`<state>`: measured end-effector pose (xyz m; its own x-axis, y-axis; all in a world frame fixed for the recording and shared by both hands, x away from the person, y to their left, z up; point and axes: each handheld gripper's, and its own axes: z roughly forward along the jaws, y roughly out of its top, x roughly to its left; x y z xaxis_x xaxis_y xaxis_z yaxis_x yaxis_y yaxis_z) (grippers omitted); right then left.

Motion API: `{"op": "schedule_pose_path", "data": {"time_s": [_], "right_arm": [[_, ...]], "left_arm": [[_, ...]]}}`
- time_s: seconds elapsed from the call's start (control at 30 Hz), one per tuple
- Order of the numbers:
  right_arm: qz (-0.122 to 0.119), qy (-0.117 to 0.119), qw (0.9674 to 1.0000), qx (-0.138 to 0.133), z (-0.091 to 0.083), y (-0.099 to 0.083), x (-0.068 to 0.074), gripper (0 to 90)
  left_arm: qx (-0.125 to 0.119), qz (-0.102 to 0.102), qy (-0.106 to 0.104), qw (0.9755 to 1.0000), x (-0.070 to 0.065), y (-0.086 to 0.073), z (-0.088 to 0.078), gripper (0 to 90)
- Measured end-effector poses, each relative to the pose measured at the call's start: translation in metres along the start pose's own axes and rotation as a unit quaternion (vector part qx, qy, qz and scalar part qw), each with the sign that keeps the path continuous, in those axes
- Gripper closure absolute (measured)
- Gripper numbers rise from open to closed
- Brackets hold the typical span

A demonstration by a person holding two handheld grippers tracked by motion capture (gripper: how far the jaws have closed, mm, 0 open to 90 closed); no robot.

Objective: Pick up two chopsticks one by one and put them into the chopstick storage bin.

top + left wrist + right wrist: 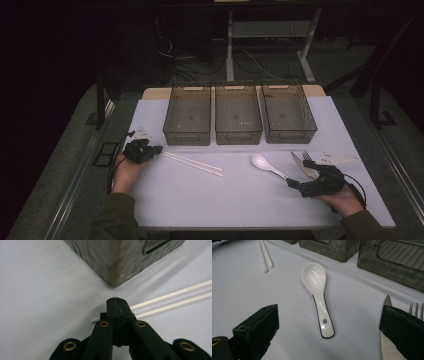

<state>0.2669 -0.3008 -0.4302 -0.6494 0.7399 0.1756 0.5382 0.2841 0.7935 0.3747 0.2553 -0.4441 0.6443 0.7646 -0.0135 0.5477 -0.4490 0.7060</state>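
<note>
White chopsticks lie on the table before the left bin; the left gripper is clenched at their near end (jaws meeting). The right gripper gapes around the spoon handle.

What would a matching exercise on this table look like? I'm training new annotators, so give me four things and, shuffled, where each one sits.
Things:
1 spoon
2 chopsticks
3 knife
4 bins

Places:
A at the tips of the shut left gripper
B in a row along the table's far side
C mid-table, ahead of the open right gripper
D beside the fork, at one jaw of the right gripper

Pairs: 1-C, 2-A, 3-D, 4-B
</note>
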Motion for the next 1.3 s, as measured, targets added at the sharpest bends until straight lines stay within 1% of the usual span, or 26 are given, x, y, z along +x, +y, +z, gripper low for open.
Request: {"op": "schedule_pose_path", "data": {"time_s": [0.1,0.17,0.27,0.3,0.37,0.4,0.43,0.47,0.53,0.57,0.6,0.67,0.7,0.77,0.8,0.87,0.93,0.97,1.03,1.13,1.23,1.3], "right_arm": [[0.001,0.000,1.0000,-0.002,0.000,0.000,-0.001,2.5],[0.000,0.000,1.0000,-0.001,0.000,0.000,-0.001,2.5],[0.000,0.000,1.0000,-0.001,0.000,0.000,0.000,2.5],[0.000,0.000,1.0000,-0.001,0.000,0.000,0.000,2.5],[0.001,0.000,1.0000,-0.002,-0.001,0.000,-0.001,2.5],[0.000,0.000,1.0000,-0.003,0.000,0.000,-0.001,2.5],[0.000,0.000,1.0000,-0.003,0.000,0.000,-0.001,2.5],[0.000,0.000,1.0000,-0.003,0.000,0.000,-0.001,2.5],[0.000,0.000,1.0000,-0.002,0.000,0.000,-0.001,2.5],[-0.001,0.000,1.0000,-0.001,0.000,0.000,-0.001,2.5],[-0.001,0.000,1.0000,-0.001,0.000,0.000,-0.001,2.5],[0.002,0.000,1.0000,0.002,0.001,0.000,-0.001,2.5],[0.002,0.000,1.0000,0.002,0.001,0.000,-0.001,2.5],[0.002,0.000,1.0000,0.002,0.001,0.000,-0.001,2.5],[0.005,-0.001,1.0000,0.003,0.001,0.000,-0.001,2.5],[0.005,-0.001,1.0000,0.003,0.001,0.000,-0.001,2.5],[0.004,0.000,1.0000,0.004,0.001,0.000,-0.001,2.5],[0.004,0.000,1.0000,0.004,0.001,0.000,-0.001,2.5],[0.003,0.000,1.0000,0.004,0.001,0.000,-0.001,2.5],[0.001,0.001,1.0000,0.004,0.001,0.000,-0.001,2.5],[0.001,0.001,1.0000,0.004,0.001,-0.001,-0.001,2.5],[0.001,0.001,1.0000,0.004,0.001,-0.001,-0.001,2.5]], "left_arm": [[0.004,0.000,0.000,1.0000,0.000,-0.001,-0.003,88.9],[0.002,-0.001,-0.002,1.0000,0.000,-0.003,-0.004,89.0],[-0.001,0.001,-0.001,1.0000,0.001,-0.003,-0.007,88.9],[-0.008,0.000,-0.001,1.0000,0.002,-0.003,-0.009,88.9],[-0.014,0.003,-0.009,0.9999,0.002,-0.001,-0.014,87.6],[-0.018,0.010,-0.014,0.9997,0.002,0.000,-0.017,86.0],[-0.018,0.010,-0.014,0.9997,0.002,0.000,-0.017,85.7],[-0.019,0.015,-0.016,0.9996,0.002,0.000,-0.018,85.6],[-0.017,0.026,-0.012,0.9994,0.002,0.001,-0.018,84.8],[-0.013,0.026,-0.009,0.9995,0.004,0.002,-0.017,84.8],[-0.007,0.030,-0.004,0.9995,0.006,0.002,-0.015,84.8],[-0.002,0.021,0.003,0.9998,0.009,0.000,-0.013,87.0],[-0.001,0.016,0.002,0.9999,0.011,-0.001,-0.012,87.0],[-0.006,0.003,-0.012,0.9999,0.014,-0.004,-0.011,87.1],[-0.008,0.002,-0.016,0.9998,0.015,-0.005,-0.012,86.9],[-0.017,-0.010,-0.030,0.9994,0.017,-0.006,-0.013,86.6],[-0.015,-0.016,-0.032,0.9992,0.018,-0.008,-0.013,86.1],[-0.017,-0.024,-0.038,0.9988,0.018,-0.009,-0.012,85.8],[-0.014,-0.027,-0.040,0.9987,0.018,-0.010,-0.012,84.8],[-0.017,-0.031,-0.046,0.9983,0.018,-0.011,-0.009,84.3],[-0.017,-0.029,-0.057,0.9978,0.018,-0.011,-0.008,84.4],[-0.017,-0.030,-0.057,0.9978,0.017,-0.010,-0.008,84.6]]}}
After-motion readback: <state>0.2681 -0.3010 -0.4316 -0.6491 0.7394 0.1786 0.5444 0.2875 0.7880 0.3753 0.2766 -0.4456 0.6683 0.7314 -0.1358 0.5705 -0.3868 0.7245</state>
